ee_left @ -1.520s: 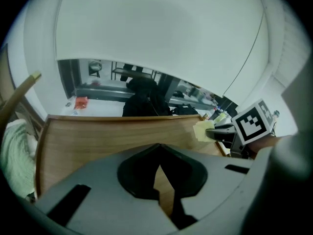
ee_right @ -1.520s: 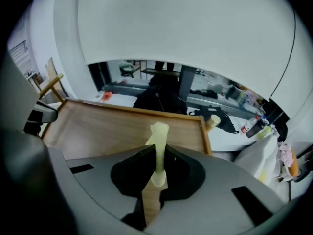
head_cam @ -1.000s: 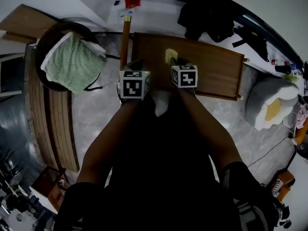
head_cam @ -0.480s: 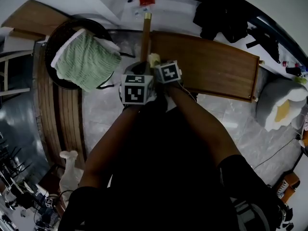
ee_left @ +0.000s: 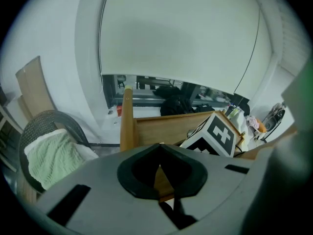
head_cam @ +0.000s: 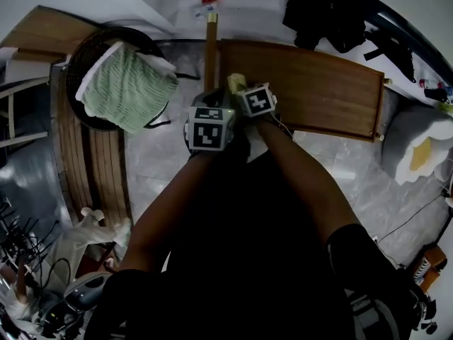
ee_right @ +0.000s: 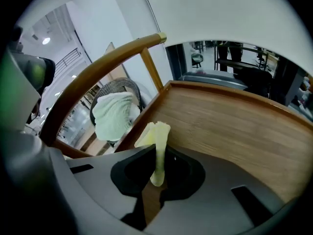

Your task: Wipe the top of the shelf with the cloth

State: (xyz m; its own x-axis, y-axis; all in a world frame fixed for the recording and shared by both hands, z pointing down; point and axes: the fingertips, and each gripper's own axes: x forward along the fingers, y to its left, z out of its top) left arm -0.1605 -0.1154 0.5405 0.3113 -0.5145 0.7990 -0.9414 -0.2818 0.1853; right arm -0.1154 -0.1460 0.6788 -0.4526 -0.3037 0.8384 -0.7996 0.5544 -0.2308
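The shelf's brown wooden top (head_cam: 318, 91) lies ahead of me, and it fills the right gripper view (ee_right: 234, 126). My right gripper (head_cam: 239, 89) is at the top's left end, shut on a pale yellow cloth (head_cam: 234, 82). A folded strip of that cloth (ee_right: 156, 136) stands up from between the jaws. My left gripper (head_cam: 210, 103) sits just left of the right one, by the shelf's left edge. Its jaws meet at the tips (ee_left: 159, 150) with nothing between them. The right gripper's marker cube (ee_left: 218, 133) shows close on its right.
A round wicker chair holding a green knitted blanket (head_cam: 124, 83) stands left of the shelf. An upright wooden post (head_cam: 210, 44) rises at the shelf's left end. Dark clothes (head_cam: 322, 13) lie behind, a white and yellow cushion (head_cam: 421, 147) at the right, a slatted bench (head_cam: 92, 168) at the left.
The right gripper has carried the cloth leftward along the shelf top to its left end. Both grippers now sit close together there, and my head view has shifted.
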